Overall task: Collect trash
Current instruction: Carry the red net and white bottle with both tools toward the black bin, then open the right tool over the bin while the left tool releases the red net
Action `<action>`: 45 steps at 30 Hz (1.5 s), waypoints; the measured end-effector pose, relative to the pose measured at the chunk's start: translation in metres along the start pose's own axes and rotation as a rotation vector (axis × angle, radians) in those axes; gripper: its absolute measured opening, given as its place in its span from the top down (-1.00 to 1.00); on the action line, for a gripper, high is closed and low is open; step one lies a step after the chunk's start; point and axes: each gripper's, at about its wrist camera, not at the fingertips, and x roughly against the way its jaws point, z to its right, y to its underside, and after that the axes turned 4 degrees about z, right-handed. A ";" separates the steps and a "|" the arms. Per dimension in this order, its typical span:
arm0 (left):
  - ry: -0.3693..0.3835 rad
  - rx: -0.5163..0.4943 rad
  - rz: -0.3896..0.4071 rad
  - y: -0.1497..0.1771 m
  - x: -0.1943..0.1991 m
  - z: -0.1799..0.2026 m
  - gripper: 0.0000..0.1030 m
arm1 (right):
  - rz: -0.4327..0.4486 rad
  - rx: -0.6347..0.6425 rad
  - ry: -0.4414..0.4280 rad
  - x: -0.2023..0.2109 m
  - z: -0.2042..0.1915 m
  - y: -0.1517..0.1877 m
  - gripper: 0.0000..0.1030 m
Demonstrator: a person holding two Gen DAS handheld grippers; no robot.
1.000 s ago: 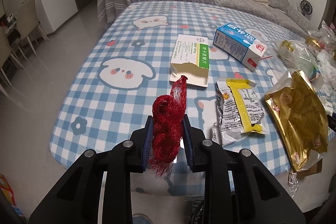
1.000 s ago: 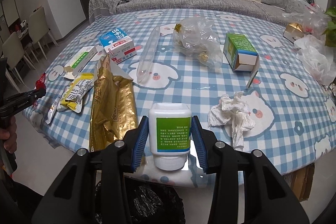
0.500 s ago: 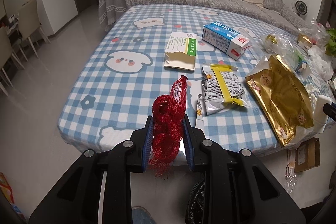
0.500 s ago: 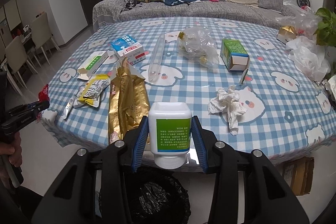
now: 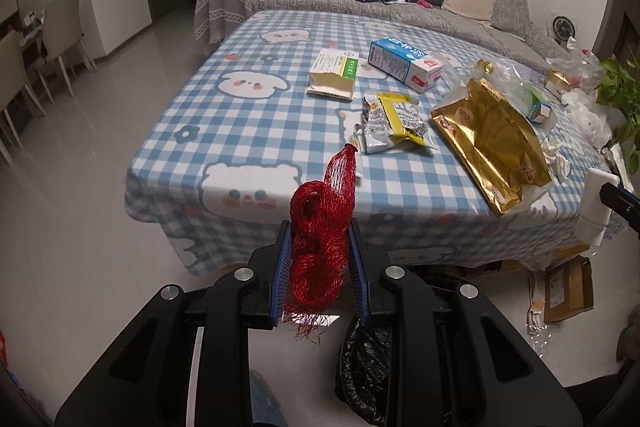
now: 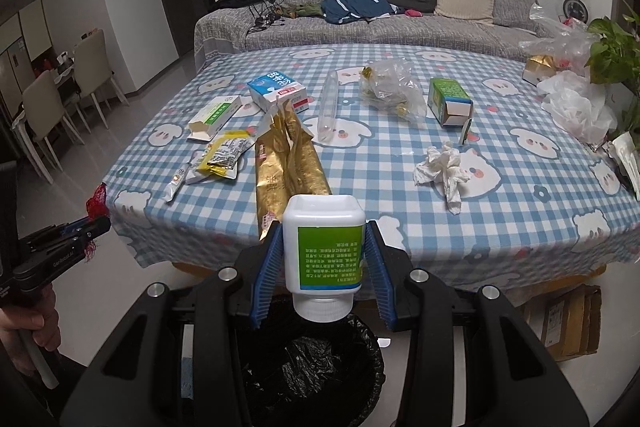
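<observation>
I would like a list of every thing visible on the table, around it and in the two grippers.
mesh net: 1, red, in left gripper
bottle: 1, white, green label, upside down in right gripper
bin bag: 1, black, floor below the grippers
gold bag: 1, table front
snack packet: 1, yellow-white, table left
boxes: 3, blue-white, two green-white, table
crumpled tissue: 1, white, table right
table: 1, blue checked cloth
sofa: 1, grey, behind
left gripper: 1, black, blue pads
right gripper: 1, black, blue pads
</observation>
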 end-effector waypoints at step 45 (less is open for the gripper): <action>-0.039 0.002 -0.216 0.198 -0.082 -0.028 0.50 | -0.319 0.017 0.015 -0.114 -0.075 0.199 0.23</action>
